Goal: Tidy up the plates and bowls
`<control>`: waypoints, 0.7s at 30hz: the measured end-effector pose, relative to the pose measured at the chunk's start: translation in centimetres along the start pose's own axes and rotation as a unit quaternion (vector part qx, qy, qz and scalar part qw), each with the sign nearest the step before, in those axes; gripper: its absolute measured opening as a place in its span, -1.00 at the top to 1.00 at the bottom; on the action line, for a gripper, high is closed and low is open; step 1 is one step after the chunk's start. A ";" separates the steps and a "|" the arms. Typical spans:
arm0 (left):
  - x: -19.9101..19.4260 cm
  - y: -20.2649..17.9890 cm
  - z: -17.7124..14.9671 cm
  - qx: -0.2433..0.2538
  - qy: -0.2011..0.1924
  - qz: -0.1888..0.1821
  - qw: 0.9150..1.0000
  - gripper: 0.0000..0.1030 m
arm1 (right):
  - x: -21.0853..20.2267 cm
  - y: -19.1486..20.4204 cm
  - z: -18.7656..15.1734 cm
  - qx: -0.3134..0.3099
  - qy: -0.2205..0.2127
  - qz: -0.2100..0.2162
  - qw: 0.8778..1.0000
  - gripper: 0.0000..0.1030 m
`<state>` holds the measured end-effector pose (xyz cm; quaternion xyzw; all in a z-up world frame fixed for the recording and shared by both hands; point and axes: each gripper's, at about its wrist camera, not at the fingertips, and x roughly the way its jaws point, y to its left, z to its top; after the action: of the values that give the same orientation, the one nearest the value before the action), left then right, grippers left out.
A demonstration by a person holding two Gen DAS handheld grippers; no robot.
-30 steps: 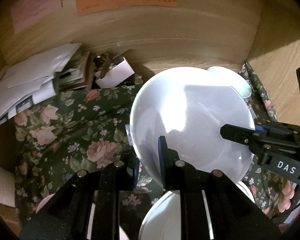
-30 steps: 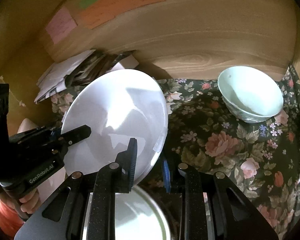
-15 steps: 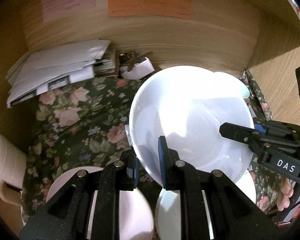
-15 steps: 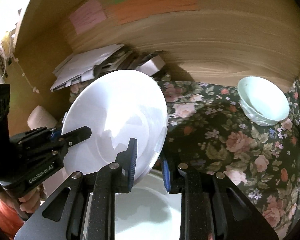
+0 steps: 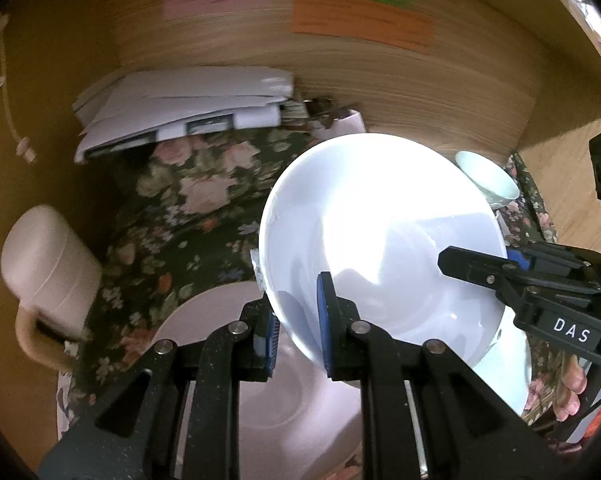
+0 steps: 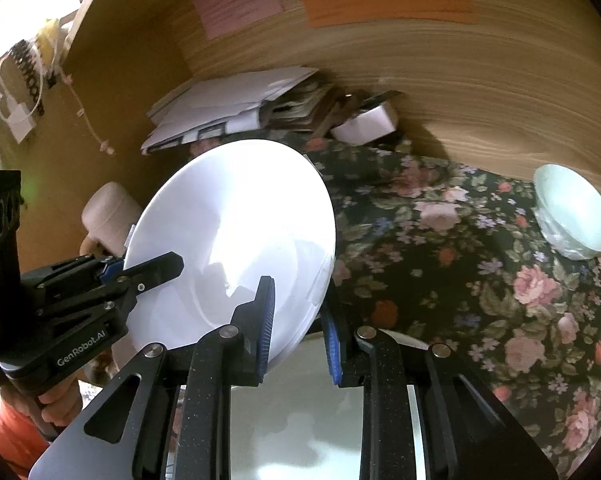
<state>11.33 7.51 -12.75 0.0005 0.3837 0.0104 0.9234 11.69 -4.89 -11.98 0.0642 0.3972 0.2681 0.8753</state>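
A white plate (image 5: pixel 380 232) (image 6: pixel 228 232) hangs tilted above the floral cloth, held by its rim from both sides. My left gripper (image 5: pixel 296 308) is shut on the plate's near-left rim, and it shows in the right wrist view as the left gripper (image 6: pixel 152 268). My right gripper (image 6: pixel 298 300) is shut on the opposite rim and appears in the left wrist view as the right gripper (image 5: pixel 480 268). Beneath lie a pink plate (image 5: pixel 284 384) and another white plate (image 6: pixel 320 412) (image 5: pixel 508 376). A pale green bowl (image 6: pixel 572 216) (image 5: pixel 488 176) stands at the far right.
A pink mug (image 5: pixel 48 272) (image 6: pixel 108 212) stands at the left edge of the floral cloth (image 6: pixel 460 264). A pile of white papers (image 5: pixel 180 108) and a small white box (image 6: pixel 364 120) lie against the wooden back wall. A wooden side wall (image 5: pixel 560 184) closes the right.
Both grippers have carried the white plate leftward together. The green bowl has dropped away to the right, while the pink plate and the mug have come into view.
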 end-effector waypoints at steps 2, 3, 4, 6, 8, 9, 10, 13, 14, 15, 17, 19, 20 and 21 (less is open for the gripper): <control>-0.3 0.7 -0.4 -0.007 0.000 0.003 1.000 0.67 | 0.4 0.6 0.0 -0.004 0.003 0.005 1.000 0.60; -0.5 1.1 -0.6 -0.010 0.000 0.005 1.000 0.67 | 0.6 0.9 0.0 -0.006 0.005 0.008 1.000 0.60; -0.7 1.5 -0.8 -0.014 0.000 0.006 1.000 0.67 | 0.8 1.2 0.0 -0.010 0.007 0.011 1.000 0.60; -0.9 2.4 -1.2 -0.021 0.000 0.011 1.000 0.67 | 1.3 2.0 0.0 -0.017 0.011 0.017 1.000 0.60; -1.2 3.1 -1.6 -0.028 0.000 0.016 0.999 0.67 | 1.8 2.6 0.1 -0.023 0.015 0.023 0.999 0.60; -1.3 3.6 -1.9 -0.033 0.000 0.019 0.999 0.67 | 2.1 3.0 0.1 -0.026 0.018 0.026 0.999 0.60; -1.5 3.9 -2.1 -0.037 0.001 0.022 0.999 0.67 | 2.2 3.2 0.1 -0.029 0.019 0.028 0.999 0.60; -1.8 4.9 -2.7 -0.048 0.003 0.028 0.998 0.67 | 2.8 4.1 -0.1 -0.036 0.026 0.037 0.998 0.60; -1.9 5.2 -3.0 -0.052 0.003 0.030 0.998 0.67 | 3.1 4.4 -0.1 -0.038 0.029 0.039 0.998 0.60; -2.0 5.5 -3.2 -0.055 0.004 0.031 0.998 0.67 | 3.2 4.5 -0.1 -0.040 0.031 0.041 0.998 0.60; -2.1 5.9 -3.6 -0.060 0.007 0.034 0.998 0.67 | 3.6 4.8 -0.3 -0.042 0.036 0.045 0.997 0.60; -2.1 6.2 -3.9 -0.063 0.010 0.034 0.997 0.67 | 4.0 5.0 -0.5 -0.043 0.042 0.048 0.997 0.60; -2.1 6.4 -4.0 -0.065 0.013 0.034 0.997 0.67 | 4.2 5.0 -0.6 -0.043 0.044 0.049 0.997 0.60; -2.1 6.5 -4.1 -0.067 0.015 0.034 0.997 0.67 | 4.2 5.1 -0.7 -0.043 0.046 0.050 0.997 0.60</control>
<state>6.80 13.98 -14.14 -0.0482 0.3955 0.0669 0.9147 11.33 1.61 -13.59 0.0333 0.4213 0.3308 0.8438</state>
